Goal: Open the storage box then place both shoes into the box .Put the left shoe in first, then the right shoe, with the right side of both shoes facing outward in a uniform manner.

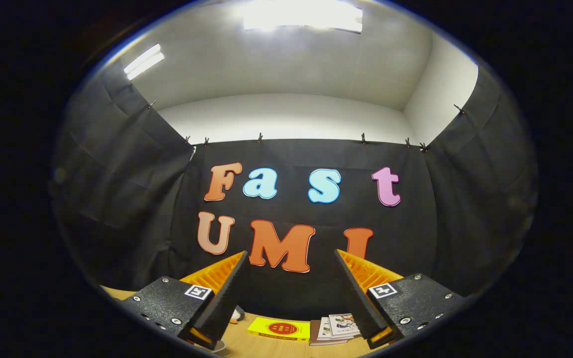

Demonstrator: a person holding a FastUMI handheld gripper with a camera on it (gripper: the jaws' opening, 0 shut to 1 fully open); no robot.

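Observation:
My gripper (290, 258) is held up high and faces the booth's black cloth wall. Its two fingers (224, 291) stand wide apart and open, with nothing between them. Just behind the left finger, low on the wooden table (276, 348), a small pale rounded part of something (238, 314) peeks out; it may be a shoe, but I cannot tell.
A flat yellow book (279, 328) lies on the table between the fingers, low down. Beside it on the right sits a small stack of booklets (338, 328), partly behind the right finger. Black cloth walls close the booth on three sides.

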